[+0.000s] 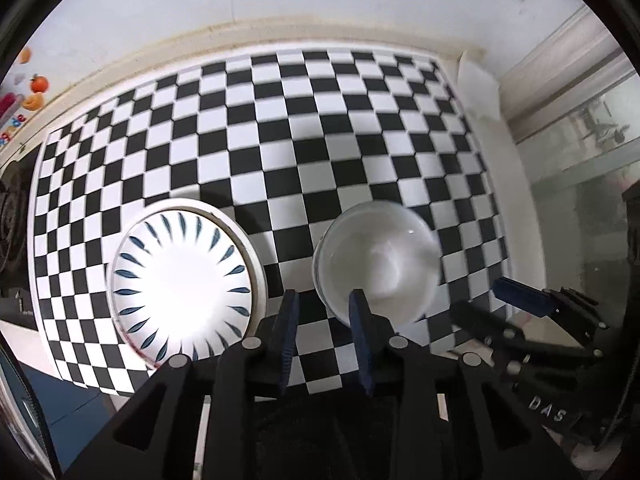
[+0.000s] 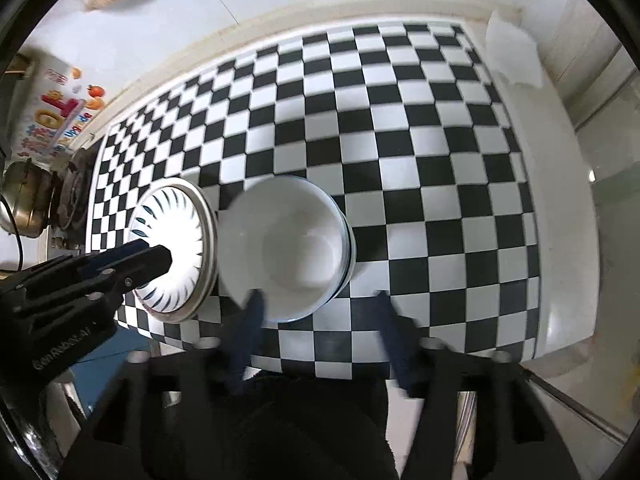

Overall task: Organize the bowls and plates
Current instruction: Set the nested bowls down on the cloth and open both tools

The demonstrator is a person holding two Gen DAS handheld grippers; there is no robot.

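Note:
A plate with a blue leaf pattern (image 1: 182, 276) sits on a wider pale plate at the near left of the checkered mat (image 1: 280, 120). A white bowl (image 1: 380, 260), stacked in other bowls (image 2: 288, 244), stands to its right. My left gripper (image 1: 324, 304) hovers open and empty between plate and bowl, its right finger over the bowl's near rim. My right gripper (image 2: 318, 300) is open and blurred, its fingers either side of the bowls' near edge. The patterned plate also shows in the right wrist view (image 2: 172, 240), partly hidden by the left gripper (image 2: 152, 258).
A wall runs behind the mat. A metal pot (image 2: 24, 208) and a stove burner (image 2: 74, 196) lie to the left, with a printed box (image 2: 56, 116) behind. A white cloth (image 2: 512, 52) lies at the far right corner. A glass pane (image 1: 580, 208) stands to the right.

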